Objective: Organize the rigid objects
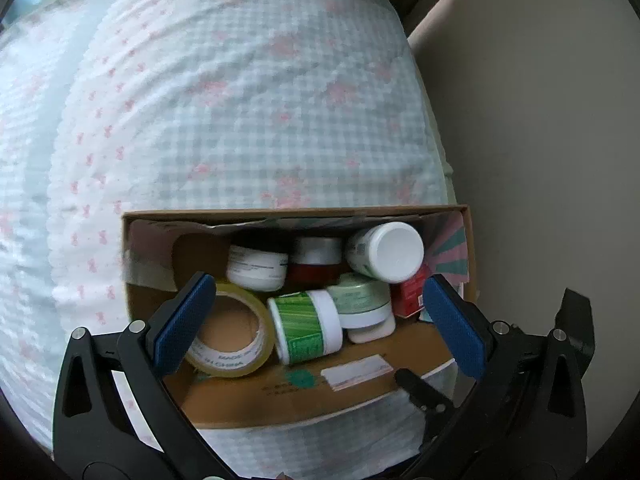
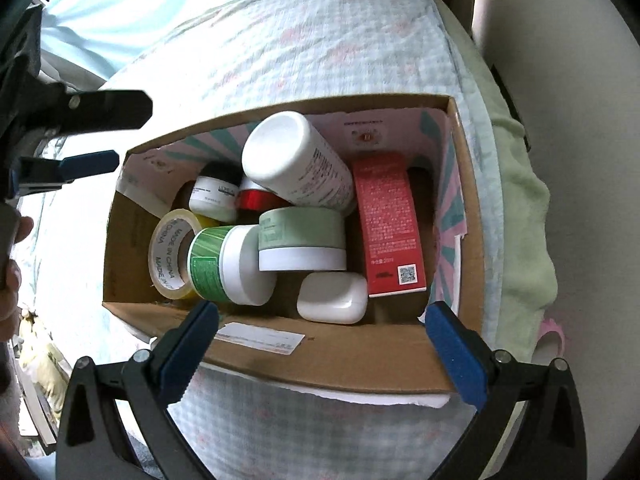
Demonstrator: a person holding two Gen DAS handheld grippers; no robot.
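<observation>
Cardboard box (image 2: 360,364) of jars beneath left gripper (image 1: 316,320) and right gripper (image 2: 322,336), jaws steeply downward, wide open, empty.

1. A bed (image 1: 240,92) carries everything. Its cover is a puckered white and grey-green gingham with faint pink bows and flowers.
2. One cardboard box (image 2: 360,364) sits directly on the cover, top open, near the bed's edge.
3. On one side of the box the bedding ends, and a pale green cloth (image 2: 524,216) hangs over that edge.
4. On all other sides of the box, bare patterned cover shows.
</observation>
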